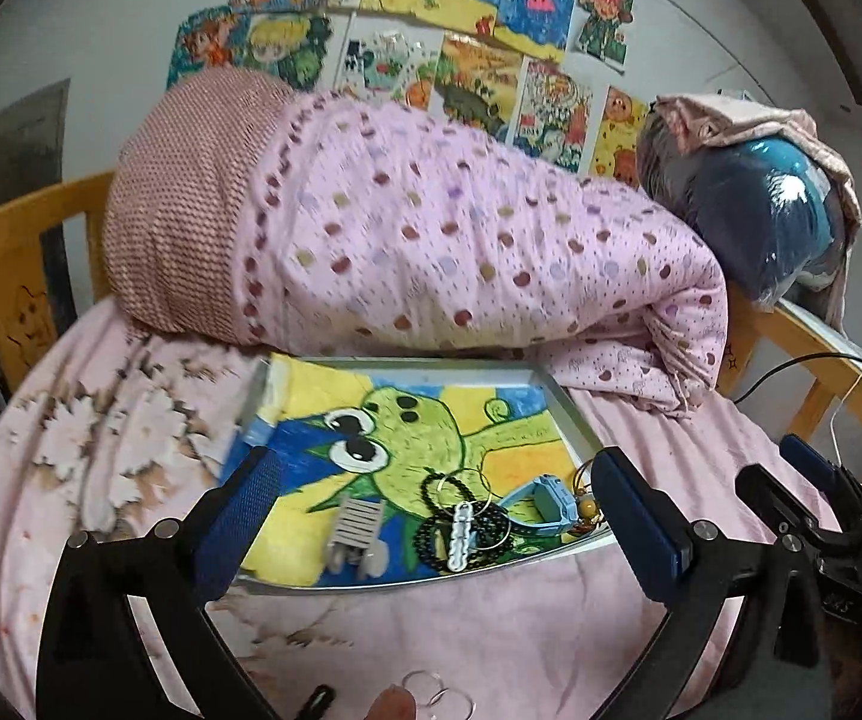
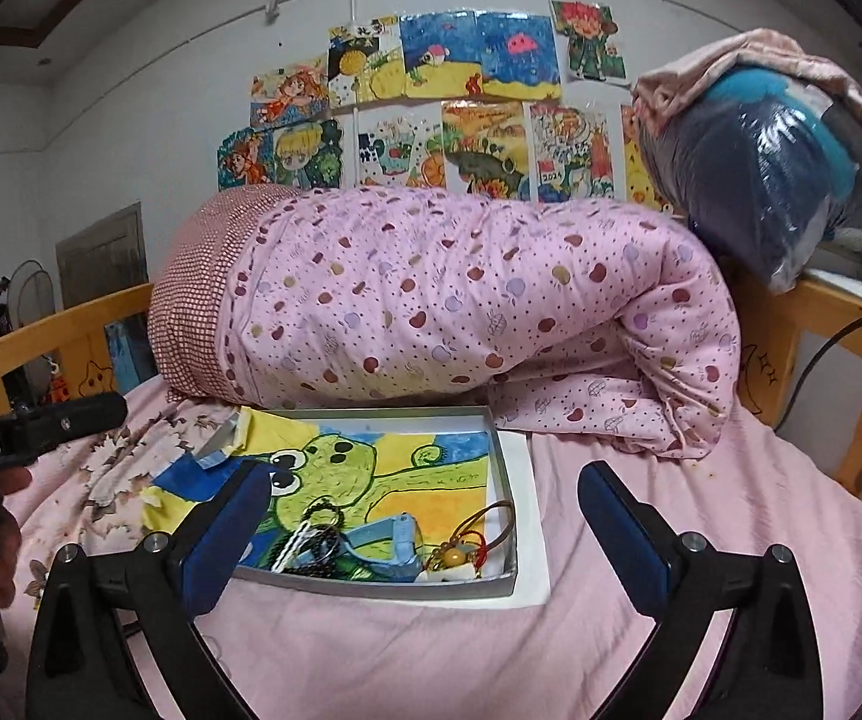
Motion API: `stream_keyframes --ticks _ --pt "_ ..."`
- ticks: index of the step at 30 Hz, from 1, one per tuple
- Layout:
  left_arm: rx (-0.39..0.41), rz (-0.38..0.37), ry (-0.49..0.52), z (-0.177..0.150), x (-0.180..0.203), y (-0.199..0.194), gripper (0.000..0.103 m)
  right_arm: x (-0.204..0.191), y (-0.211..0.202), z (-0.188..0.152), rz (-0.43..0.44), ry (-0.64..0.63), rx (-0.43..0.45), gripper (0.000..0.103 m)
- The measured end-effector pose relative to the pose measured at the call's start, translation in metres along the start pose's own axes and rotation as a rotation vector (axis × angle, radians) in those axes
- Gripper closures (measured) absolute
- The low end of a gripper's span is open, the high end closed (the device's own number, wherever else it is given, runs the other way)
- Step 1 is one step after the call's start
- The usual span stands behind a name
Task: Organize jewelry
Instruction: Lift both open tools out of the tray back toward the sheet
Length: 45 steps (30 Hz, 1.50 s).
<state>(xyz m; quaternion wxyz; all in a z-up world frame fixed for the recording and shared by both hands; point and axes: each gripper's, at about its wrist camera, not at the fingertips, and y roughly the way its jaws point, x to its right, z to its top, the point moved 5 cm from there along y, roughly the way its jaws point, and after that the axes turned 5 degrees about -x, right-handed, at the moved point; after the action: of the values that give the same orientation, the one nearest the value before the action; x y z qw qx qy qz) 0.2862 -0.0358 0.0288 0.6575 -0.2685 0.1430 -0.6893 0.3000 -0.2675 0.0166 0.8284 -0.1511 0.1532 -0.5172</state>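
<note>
A shallow metal tray [image 1: 568, 414] [image 2: 505, 468] lined with a frog drawing lies on the pink bed. In its near right part lie a black bead bracelet [image 1: 431, 531], a white chain [image 1: 459, 534], a blue watch [image 1: 541, 495] [image 2: 398, 540], a grey hair clip [image 1: 356, 525] and a gold bead charm on a cord [image 1: 588, 507] [image 2: 460, 552]. My left gripper [image 1: 439, 531] is open, its fingers astride the tray's near half. My right gripper [image 2: 425, 531] is open and empty, just before the tray. Clear rings [image 1: 436, 693] lie on the sheet below the left gripper.
A rolled pink dotted quilt [image 1: 431, 240] [image 2: 460, 300] lies right behind the tray. A plastic-wrapped bundle [image 1: 778, 204] [image 2: 778, 180] rests on the wooden bed rail [image 2: 850, 324] at the right. Drawings hang on the wall. The right gripper's body [image 1: 814, 516] shows in the left view.
</note>
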Motion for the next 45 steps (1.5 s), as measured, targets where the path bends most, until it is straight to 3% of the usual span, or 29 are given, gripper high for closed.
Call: stream_keyframes --ticks 9,22,35,45 --pt "0.033 0.023 0.008 -0.016 -0.025 -0.057 0.002 -0.033 -0.043 -0.014 -0.011 0.002 0.009 0.000" --pt "0.013 0.084 -0.013 -0.070 -0.086 -0.110 0.002 -0.081 -0.069 -0.051 -0.023 -0.009 -0.076 0.000" --pt "-0.161 0.094 -0.011 -0.134 -0.103 -0.089 0.002 -0.108 -0.026 -0.110 0.043 -0.068 -0.314 0.000" --pt "-0.258 0.126 0.015 -0.162 -0.100 -0.067 0.002 -0.101 -0.007 -0.131 0.061 -0.058 -0.399 0.000"
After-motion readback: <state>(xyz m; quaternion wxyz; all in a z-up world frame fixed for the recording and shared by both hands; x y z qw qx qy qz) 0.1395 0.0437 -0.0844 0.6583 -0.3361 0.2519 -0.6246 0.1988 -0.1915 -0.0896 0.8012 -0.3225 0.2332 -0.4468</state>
